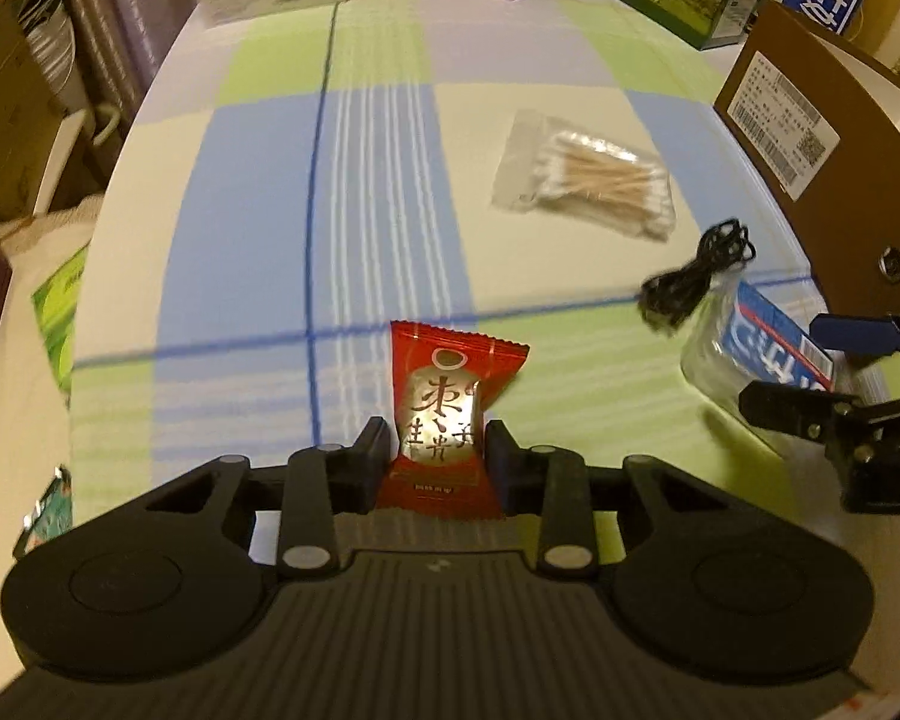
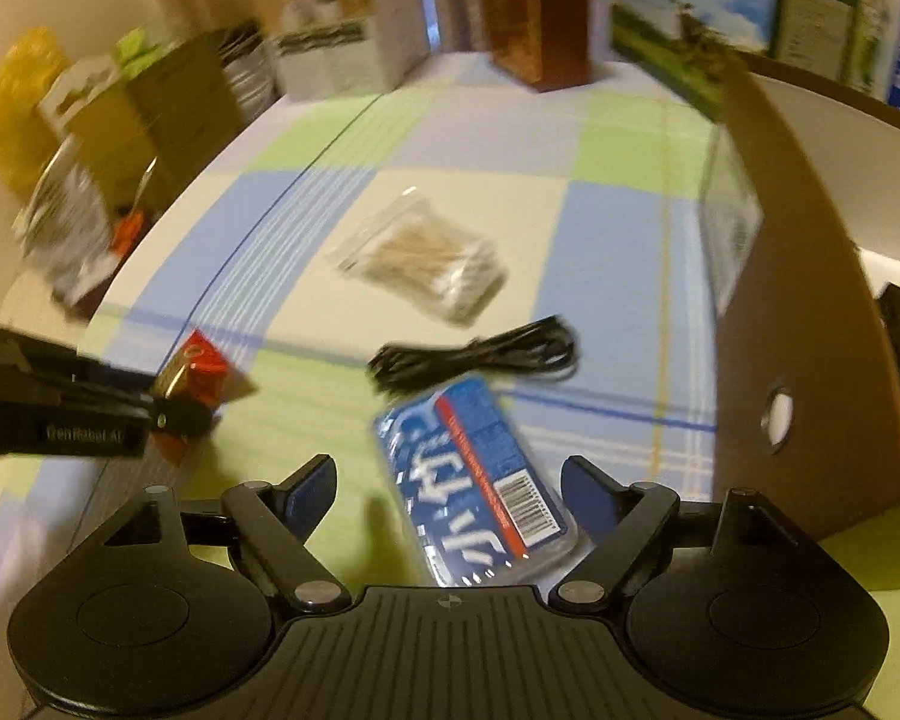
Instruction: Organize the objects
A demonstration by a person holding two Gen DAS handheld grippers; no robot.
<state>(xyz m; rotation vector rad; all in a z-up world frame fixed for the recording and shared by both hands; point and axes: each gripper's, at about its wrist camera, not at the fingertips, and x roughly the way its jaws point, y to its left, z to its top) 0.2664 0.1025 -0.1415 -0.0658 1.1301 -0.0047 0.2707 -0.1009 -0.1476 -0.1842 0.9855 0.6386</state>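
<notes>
1. A red snack packet [image 1: 444,414] is clamped between the fingers of the left tool [image 1: 437,450], at lower centre of the left wrist view.
2. The right tool [image 2: 450,489] is held wide open, its fingers on either side of a blue-labelled pack [image 2: 474,480] at lower centre of the right wrist view; no contact can be made out.
3. A coiled black cable [image 2: 474,357] is seen just above the pack.
4. A clear bag of cotton swabs [image 1: 585,177] is seen right of centre on the checked table [image 1: 258,228].
5. A brown cardboard box [image 1: 822,138] is seen at the right edge.
</notes>
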